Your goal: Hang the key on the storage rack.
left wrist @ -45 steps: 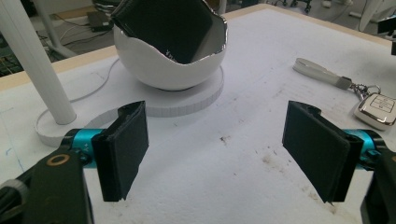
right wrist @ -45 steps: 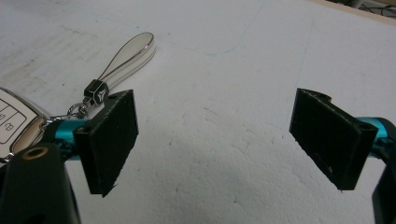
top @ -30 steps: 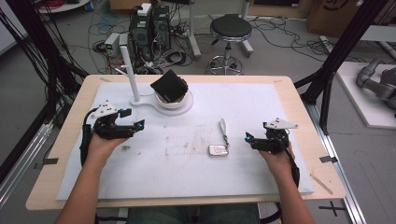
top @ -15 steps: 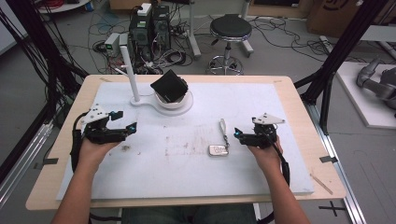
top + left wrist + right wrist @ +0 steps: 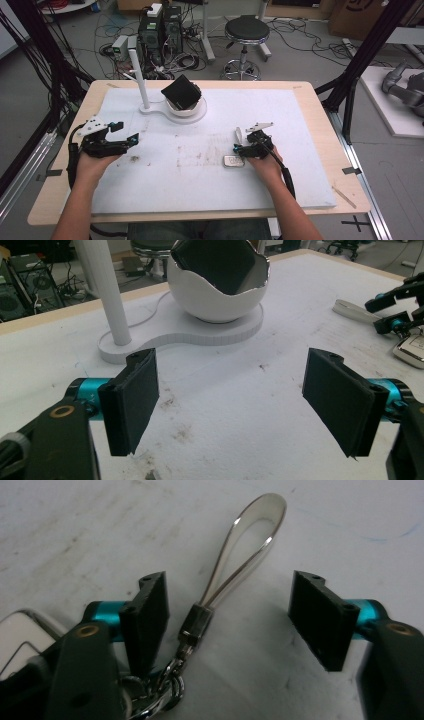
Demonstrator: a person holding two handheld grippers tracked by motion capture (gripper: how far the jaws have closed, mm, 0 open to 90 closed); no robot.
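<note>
A keychain lies on the white mat: a flat silver tag (image 5: 232, 161) and a pale strap loop (image 5: 238, 134). My right gripper (image 5: 238, 147) is open right at it. In the right gripper view the strap loop (image 5: 250, 545) and its metal clasp (image 5: 195, 625) lie between the open jaws of the right gripper (image 5: 230, 600), nearer the left one, with the tag (image 5: 20, 630) at the far left. My left gripper (image 5: 131, 139) hovers open at the mat's left side. In the left gripper view the left gripper (image 5: 231, 365) holds nothing.
A white stand (image 5: 150, 109) with an upright pole (image 5: 139, 75) and a cracked-egg bowl (image 5: 186, 107) holding a black cube (image 5: 181, 92) sits at the back of the mat. The bowl (image 5: 215, 295) is ahead of the left gripper. The wooden table edge (image 5: 345, 165) borders the mat.
My right gripper has moved left to the keychain and now straddles its strap. My left gripper has drifted left and toward the person. Both stayed open.
</note>
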